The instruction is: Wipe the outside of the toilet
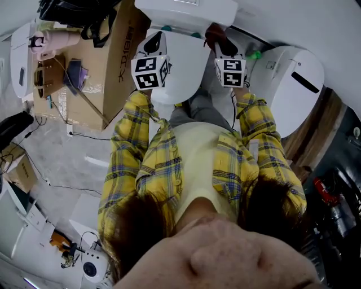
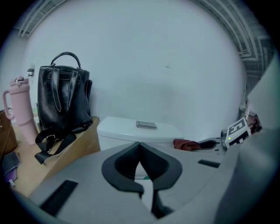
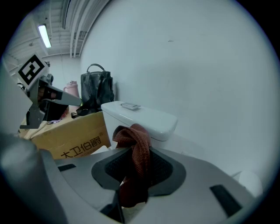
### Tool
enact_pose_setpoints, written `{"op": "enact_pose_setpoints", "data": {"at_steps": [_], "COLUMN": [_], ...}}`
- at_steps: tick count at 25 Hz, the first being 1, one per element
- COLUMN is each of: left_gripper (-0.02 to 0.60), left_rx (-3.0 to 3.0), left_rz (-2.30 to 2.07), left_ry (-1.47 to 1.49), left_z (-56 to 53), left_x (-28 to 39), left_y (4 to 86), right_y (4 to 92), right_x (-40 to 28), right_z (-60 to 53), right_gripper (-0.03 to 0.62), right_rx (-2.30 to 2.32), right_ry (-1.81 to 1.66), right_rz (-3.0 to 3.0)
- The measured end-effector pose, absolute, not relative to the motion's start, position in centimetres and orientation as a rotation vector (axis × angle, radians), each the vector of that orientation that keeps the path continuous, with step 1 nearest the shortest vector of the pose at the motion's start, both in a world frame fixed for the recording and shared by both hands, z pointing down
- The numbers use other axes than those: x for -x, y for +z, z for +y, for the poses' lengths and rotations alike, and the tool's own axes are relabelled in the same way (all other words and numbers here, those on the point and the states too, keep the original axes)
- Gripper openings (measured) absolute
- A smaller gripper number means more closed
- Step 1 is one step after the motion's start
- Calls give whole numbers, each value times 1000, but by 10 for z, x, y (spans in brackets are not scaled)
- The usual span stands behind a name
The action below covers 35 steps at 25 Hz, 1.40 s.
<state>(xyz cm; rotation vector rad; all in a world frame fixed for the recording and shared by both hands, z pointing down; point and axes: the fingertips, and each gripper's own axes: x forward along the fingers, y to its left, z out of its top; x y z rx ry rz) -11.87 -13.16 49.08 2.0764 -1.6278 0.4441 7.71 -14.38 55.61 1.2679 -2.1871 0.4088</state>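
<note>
The white toilet stands in front of me, its tank by the wall and its closed lid below it. My left gripper hangs over the lid's left side; in the left gripper view its jaws are shut with nothing between them, facing the tank. My right gripper is over the lid's right side, near the tank. It is shut on a dark red cloth, which bunches above the jaws. The cloth also shows from the left gripper view.
A cardboard box stands left of the toilet, with a black backpack and a pink tumbler on it. A white rounded fixture sits to the right. Cables lie on the floor at left.
</note>
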Motion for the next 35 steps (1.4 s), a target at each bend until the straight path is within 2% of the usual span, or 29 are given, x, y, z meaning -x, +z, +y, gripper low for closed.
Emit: {"op": "enact_pose_setpoints", "data": {"at_steps": [25, 35], "left_gripper": [2, 2], "left_rx": [-1739, -1651], "left_rz": [-1886, -1921], "left_ry": [404, 400], "left_z": [-77, -68], "left_x": [218, 231], "left_y": [513, 525], "right_y": [582, 616], "right_x": [122, 166], "right_z": [-159, -188], "right_gripper": [124, 123], "right_rx": [-817, -763], "right_ry": [297, 169], "right_rz": [-2387, -2342]}}
